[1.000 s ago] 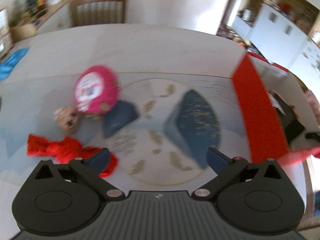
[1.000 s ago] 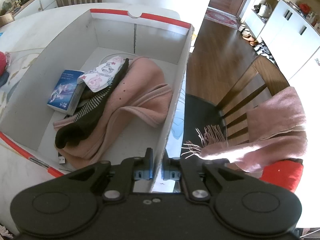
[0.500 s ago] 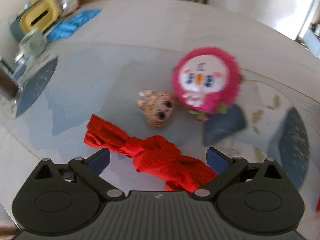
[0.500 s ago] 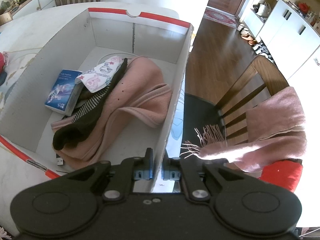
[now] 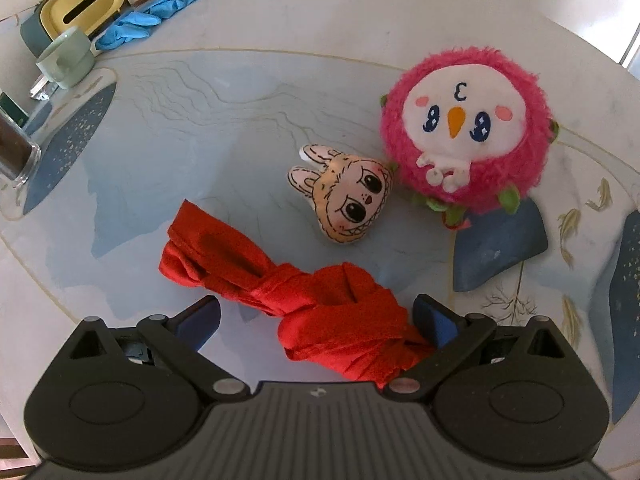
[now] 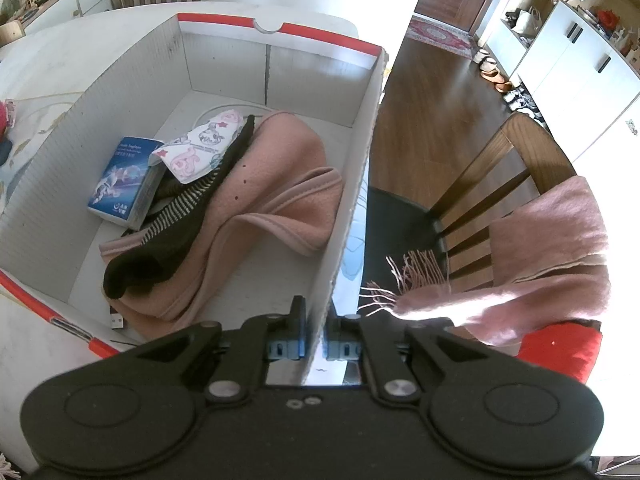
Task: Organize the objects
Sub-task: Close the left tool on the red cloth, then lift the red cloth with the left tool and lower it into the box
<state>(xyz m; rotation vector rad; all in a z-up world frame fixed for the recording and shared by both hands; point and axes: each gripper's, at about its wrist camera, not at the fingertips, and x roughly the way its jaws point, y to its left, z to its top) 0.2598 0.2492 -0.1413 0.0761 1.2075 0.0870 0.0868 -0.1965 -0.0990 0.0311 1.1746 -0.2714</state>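
Note:
My left gripper point(image 5: 316, 320) is open just above a knotted red cloth point(image 5: 288, 288) on the table; the cloth's near end lies between the fingers, untouched by the pads. Beyond it lie a small tan bunny-eared plush point(image 5: 346, 196) and a round pink plush bird point(image 5: 466, 132). My right gripper point(image 6: 314, 334) is shut on the right wall point(image 6: 356, 184) of a white box with red rim. Inside the box lie a pink blanket point(image 6: 256, 216), a dark striped sock point(image 6: 168, 240), a blue booklet point(image 6: 124, 180) and a printed cloth point(image 6: 200, 148).
A green mug point(image 5: 66, 58), a yellow tissue box point(image 5: 80, 4), blue gloves point(image 5: 148, 20) and a glass jar point(image 5: 12, 148) stand at the table's far left. A wooden chair point(image 6: 500, 184) draped with a pink scarf point(image 6: 540, 264) stands right of the box.
The left gripper swung left and sank from over the table's middle to just over the red cloth. The right gripper kept still on the box wall.

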